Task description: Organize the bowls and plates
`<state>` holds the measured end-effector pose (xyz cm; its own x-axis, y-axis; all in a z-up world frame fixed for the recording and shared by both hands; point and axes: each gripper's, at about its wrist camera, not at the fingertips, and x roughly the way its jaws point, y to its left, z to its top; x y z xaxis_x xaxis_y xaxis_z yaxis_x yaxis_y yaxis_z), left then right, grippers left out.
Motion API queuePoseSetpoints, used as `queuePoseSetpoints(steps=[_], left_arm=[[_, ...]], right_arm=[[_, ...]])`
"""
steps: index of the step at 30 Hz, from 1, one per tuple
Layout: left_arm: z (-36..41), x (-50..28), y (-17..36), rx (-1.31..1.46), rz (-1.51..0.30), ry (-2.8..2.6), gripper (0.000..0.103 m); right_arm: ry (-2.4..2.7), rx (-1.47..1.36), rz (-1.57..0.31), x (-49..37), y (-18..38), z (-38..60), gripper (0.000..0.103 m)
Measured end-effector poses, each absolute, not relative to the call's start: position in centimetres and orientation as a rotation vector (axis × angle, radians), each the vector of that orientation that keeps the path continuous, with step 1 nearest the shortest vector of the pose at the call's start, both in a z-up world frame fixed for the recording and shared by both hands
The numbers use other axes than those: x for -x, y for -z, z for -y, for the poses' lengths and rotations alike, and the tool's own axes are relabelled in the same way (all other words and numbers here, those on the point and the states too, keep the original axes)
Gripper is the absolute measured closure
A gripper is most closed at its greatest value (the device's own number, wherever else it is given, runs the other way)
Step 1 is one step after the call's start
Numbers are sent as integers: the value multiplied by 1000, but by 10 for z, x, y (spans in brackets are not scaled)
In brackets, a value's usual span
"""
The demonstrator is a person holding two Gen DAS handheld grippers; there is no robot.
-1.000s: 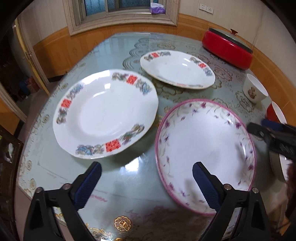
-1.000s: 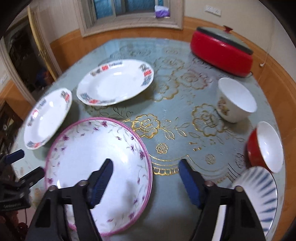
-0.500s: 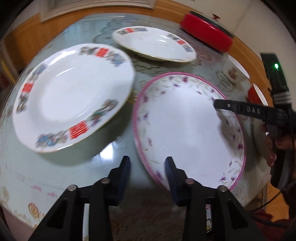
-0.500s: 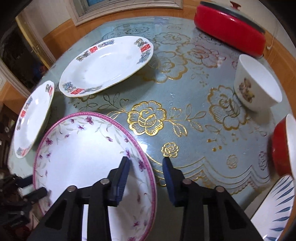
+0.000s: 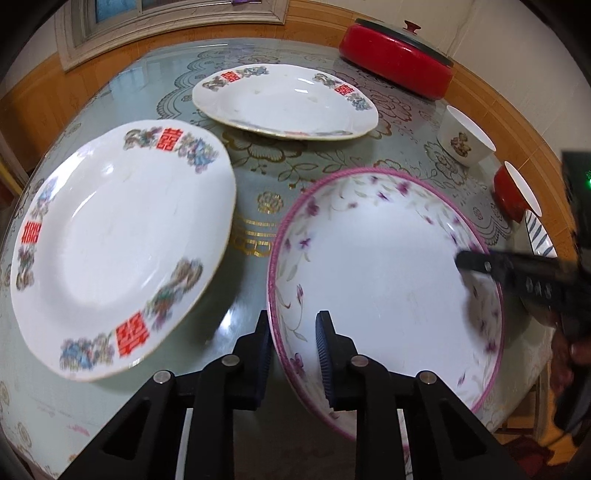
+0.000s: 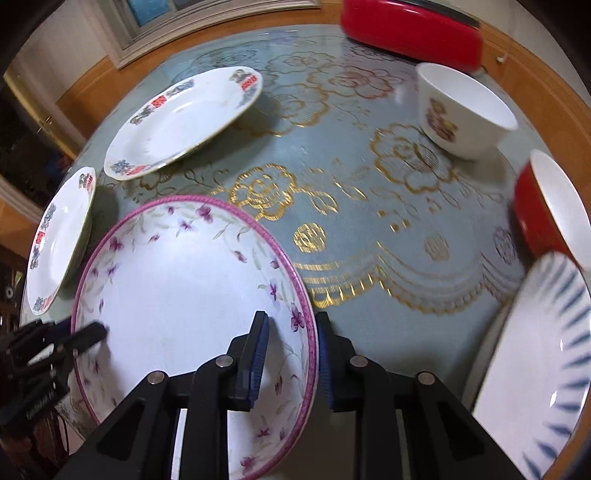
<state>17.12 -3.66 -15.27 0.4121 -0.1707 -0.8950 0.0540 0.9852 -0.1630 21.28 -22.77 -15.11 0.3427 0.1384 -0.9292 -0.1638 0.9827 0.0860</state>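
Both grippers, left point(image 5: 293, 354) and right point(image 6: 291, 354), pinched opposite rims of the pink-rimmed plate point(image 5: 384, 280); lift step. Next: raise level, stack onto the near red-patterned plate point(image 5: 122, 243).

The blue-striped white ceramic plate point(image 6: 546, 373) is running off the picture's right and bottom edges, just beside the red-walled, white-lined bowl point(image 6: 546, 210), itself cut at the right. Beyond that bowl, the red lidded round cooker point(image 6: 410, 27) is being cropped by the top edge and is smearing with blur.
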Motion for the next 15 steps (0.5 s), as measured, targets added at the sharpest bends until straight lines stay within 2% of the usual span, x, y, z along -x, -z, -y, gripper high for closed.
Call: queuePoseSetpoints(steps=[12,15], left_arm=[[38,-167,153,48,-1129,174,79],[39,-164,153,28,-1127,191,70]], right_arm=[[-123,-75,-1225,-178,155,236,78],[-115,-77,-1204,-181,155,233,78]])
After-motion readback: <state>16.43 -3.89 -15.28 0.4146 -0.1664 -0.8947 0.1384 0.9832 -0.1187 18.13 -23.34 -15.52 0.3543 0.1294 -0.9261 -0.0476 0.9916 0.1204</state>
